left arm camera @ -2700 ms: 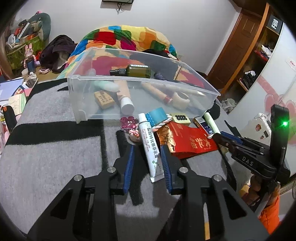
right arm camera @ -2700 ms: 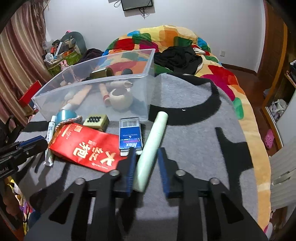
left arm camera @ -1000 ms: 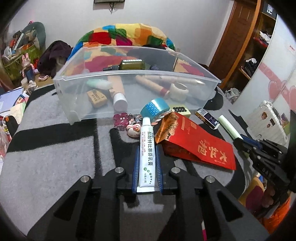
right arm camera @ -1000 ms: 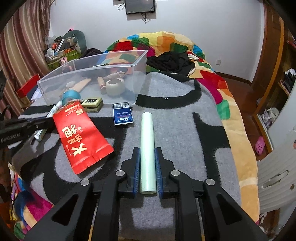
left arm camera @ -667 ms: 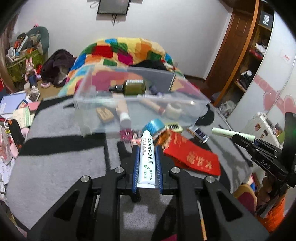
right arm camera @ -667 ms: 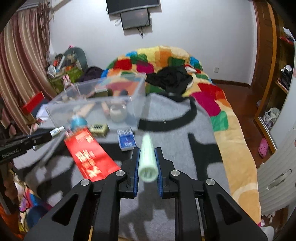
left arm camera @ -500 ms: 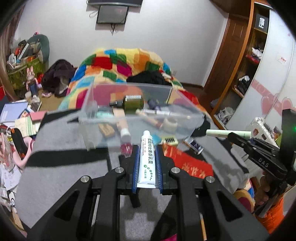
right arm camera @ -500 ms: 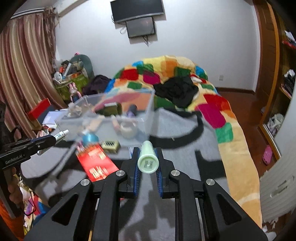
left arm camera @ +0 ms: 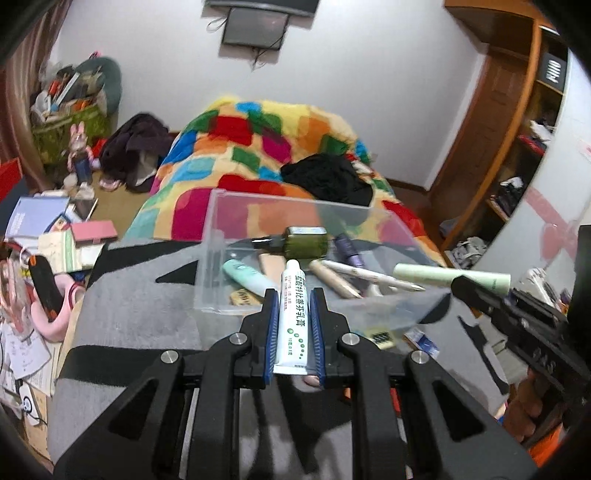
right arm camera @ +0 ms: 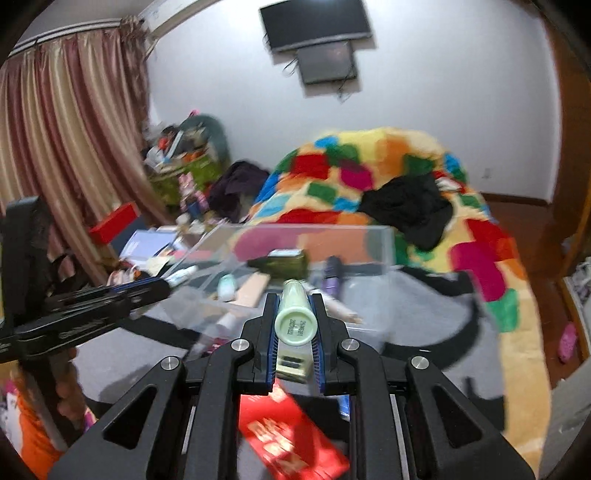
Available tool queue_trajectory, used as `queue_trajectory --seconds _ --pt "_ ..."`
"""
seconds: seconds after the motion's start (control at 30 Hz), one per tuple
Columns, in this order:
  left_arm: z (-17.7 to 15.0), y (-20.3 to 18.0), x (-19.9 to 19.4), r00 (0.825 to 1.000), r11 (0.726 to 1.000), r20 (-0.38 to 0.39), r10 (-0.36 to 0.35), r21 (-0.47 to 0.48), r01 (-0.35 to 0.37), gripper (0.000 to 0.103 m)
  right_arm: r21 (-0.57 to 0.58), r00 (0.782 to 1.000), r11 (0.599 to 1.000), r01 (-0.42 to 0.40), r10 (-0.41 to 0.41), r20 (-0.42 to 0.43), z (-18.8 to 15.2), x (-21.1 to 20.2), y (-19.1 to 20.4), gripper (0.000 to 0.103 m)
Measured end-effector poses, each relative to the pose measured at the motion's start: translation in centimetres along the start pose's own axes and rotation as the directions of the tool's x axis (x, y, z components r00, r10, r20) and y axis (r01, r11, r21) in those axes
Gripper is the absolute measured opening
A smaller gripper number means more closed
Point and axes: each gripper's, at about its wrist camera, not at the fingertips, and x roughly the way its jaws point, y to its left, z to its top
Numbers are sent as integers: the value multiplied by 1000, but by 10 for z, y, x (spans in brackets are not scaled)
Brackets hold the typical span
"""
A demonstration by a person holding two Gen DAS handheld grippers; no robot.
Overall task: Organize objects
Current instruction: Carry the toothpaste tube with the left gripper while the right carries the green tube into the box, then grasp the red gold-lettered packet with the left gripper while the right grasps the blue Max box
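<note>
Above a grey-and-black blanket at the foot of a bed, both grippers raised off the cloth with loads. Left gripper clamped on a white ointment tube, cap pointing forward toward the bin, green Chinese print running down its face, too small to read for certain. Right gripper clamped on a pale green cylinder, flat end facing the lens with dark stamped digits, blurred beyond reading; seen from the left wrist as a long green stick poking out over the bin's right corner.

Just ahead, a clear plastic bin on the blanket, open-topped. Inside: a dark olive bottle on its side with black neck, a mint tube, a purple tube, a beige tube, a pen-like white stick and a small tan box with illegible print.

Outside the bin, on the blanket: a red packet with gold Chinese characters, smeared by motion, a small cream piece with black dots and a blue-and-white box.

Behind, a patchwork quilt with black clothing heaped on it, and a wall-mounted screen.
</note>
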Motion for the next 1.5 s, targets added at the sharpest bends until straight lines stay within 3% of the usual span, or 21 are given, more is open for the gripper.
queue_trajectory --seconds 0.2,0.33,0.43,0.6,0.77,0.83,0.93,1.0,1.13,1.3,1.5 --pt "11 11 27 999 999 -38 33 -23 -34 16 -41 994 997 -58 54 -90 8 49 18 14" --pt "15 13 35 998 999 -56 18 -43 -20 16 -34 984 996 -85 79 -159 10 72 15 14" --pt "13 9 33 998 999 -65 -7 -41 5 16 -28 981 995 -93 87 -171 10 72 12 16" --pt "8 -4 22 999 1000 -48 -2 0 2 17 -61 988 997 -44 35 -153 8 61 10 31" --pt "7 -13 8 1000 1000 -30 0 27 1 17 -64 991 998 -19 10 -130 4 41 2 34" --pt "5 -15 1 1000 999 -20 -8 31 9 20 -66 993 998 -7 -1 -117 3 32 -1 35" --pt "0 -19 -8 1000 999 -3 -17 36 17 32 -64 995 998 11 -17 -94 1 18 -8 40" --pt "-6 -23 -13 1000 999 4 -11 50 11 37 -63 996 998 24 -29 -80 -3 9 -12 48" --pt "-20 -30 -13 1000 997 -15 -26 65 27 45 -63 994 996 70 -75 -80 -14 0 -24 50" --pt "-46 -38 -3 995 995 -88 -41 86 48 49 -72 986 993 90 -99 -131 -35 6 -34 50" --pt "-71 -40 8 985 995 -161 -60 74 73 56 -154 962 980 130 -162 -219 -57 34 -35 50"
